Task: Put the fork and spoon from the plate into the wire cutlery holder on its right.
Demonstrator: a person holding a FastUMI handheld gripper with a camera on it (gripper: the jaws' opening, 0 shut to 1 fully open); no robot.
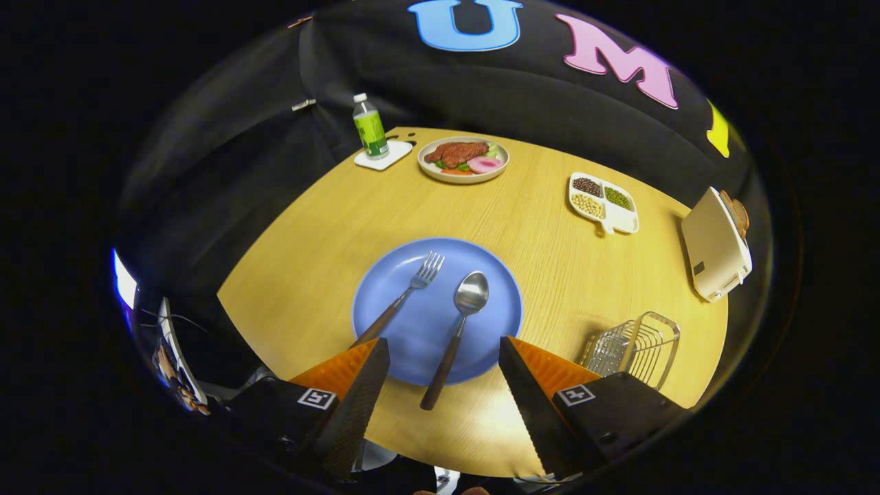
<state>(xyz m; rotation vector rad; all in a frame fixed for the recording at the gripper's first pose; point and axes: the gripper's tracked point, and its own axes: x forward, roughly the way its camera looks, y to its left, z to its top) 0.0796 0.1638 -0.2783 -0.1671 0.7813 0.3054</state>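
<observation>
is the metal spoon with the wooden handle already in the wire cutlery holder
No, the spoon lies on the blue plate beside the fork, between the open gripper fingers; the wire holder holds no cutlery.

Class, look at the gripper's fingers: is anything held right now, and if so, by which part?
Nothing is held. The gripper is open above the blue plate; the spoon lies between its fingers, untouched, with the fork alongside.

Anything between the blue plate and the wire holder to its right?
No. In the gripper view only bare table separates the plate from the holder. The open gripper straddles the spoon handle.
</observation>
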